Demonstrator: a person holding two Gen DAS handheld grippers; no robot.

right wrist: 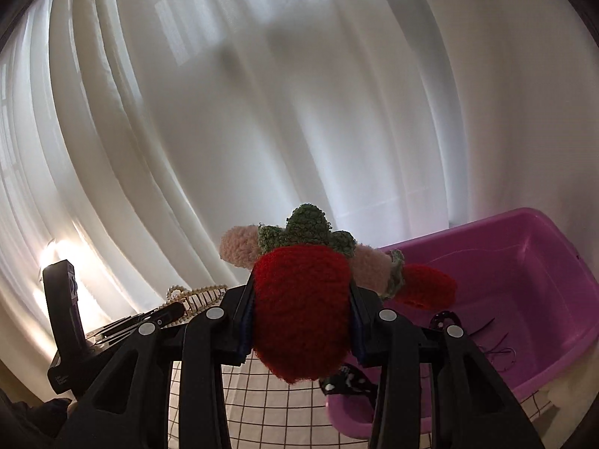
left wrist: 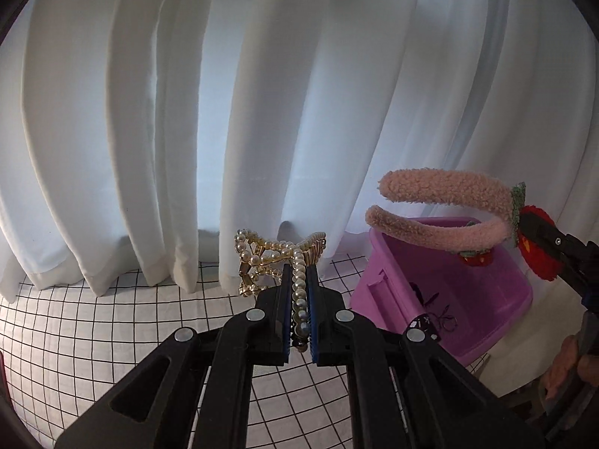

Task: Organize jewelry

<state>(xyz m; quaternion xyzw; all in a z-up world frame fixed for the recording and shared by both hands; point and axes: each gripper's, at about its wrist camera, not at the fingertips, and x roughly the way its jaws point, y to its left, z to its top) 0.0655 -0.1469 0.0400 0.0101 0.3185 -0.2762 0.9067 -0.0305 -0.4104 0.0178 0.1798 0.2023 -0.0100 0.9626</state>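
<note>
Left wrist view. The left gripper [left wrist: 299, 299] was pinched tight on a pearl-and-gold hair clip [left wrist: 275, 262], pearl strand running between the blue pads, the clip's gold body standing out past the fingertips above the worktop [left wrist: 93, 321], which wore a white cloth with a black grid. White curtain [left wrist: 224, 93] behind. To the right, a purple plastic bin [left wrist: 441, 292] sat on the cloth, dark small items lying inside. Over the bin hung a fuzzy pink headband [left wrist: 445, 202], carried at its red strawberry end by the right gripper [left wrist: 539, 235].

Right wrist view. The right gripper [right wrist: 301, 307] was closed on the headband's red strawberry [right wrist: 303, 310], green leaves on top, pink band [right wrist: 239, 250] reaching beyond. Purple bin [right wrist: 524, 262] lower right, a black spotted bow [right wrist: 348, 378] at its near rim. The left gripper [right wrist: 168, 312] with the pearl clip [right wrist: 198, 295] showed at left, clear of the cloth.
</note>
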